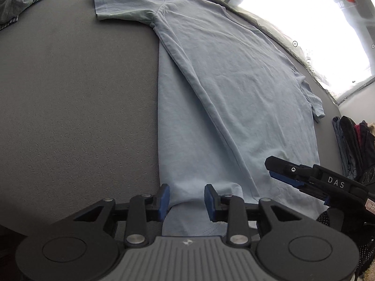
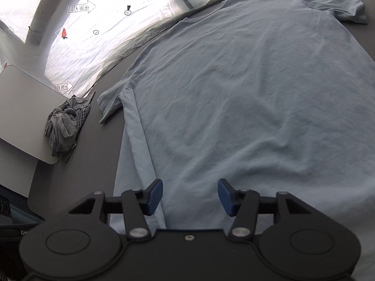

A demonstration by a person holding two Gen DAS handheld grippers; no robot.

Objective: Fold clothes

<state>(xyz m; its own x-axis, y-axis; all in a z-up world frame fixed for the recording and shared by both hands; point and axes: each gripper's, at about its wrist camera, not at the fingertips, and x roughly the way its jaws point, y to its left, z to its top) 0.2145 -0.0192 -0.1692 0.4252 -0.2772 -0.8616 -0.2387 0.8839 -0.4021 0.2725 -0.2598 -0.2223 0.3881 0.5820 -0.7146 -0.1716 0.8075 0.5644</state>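
Note:
A light blue T-shirt (image 1: 234,82) lies spread flat on the dark grey table (image 1: 70,93), collar at the far side and one long edge folded in along a diagonal crease. My left gripper (image 1: 186,199) stands open at the near hem, a strip of the hem lying between its blue pads without being pinched. The right gripper (image 1: 271,169) hovers over the hem at the lower right. In the right wrist view the right gripper (image 2: 189,196) is open above the T-shirt (image 2: 246,93), beside the folded edge, with nothing gripped.
A crumpled pile of grey and checked clothes (image 2: 63,128) sits at the table's far corner, half on a flat grey board (image 2: 25,112). The same pile of clothes (image 1: 21,2) shows top left. Dark garments (image 1: 351,145) hang past the table's right edge. A bright window sheet (image 2: 93,23) backs the table.

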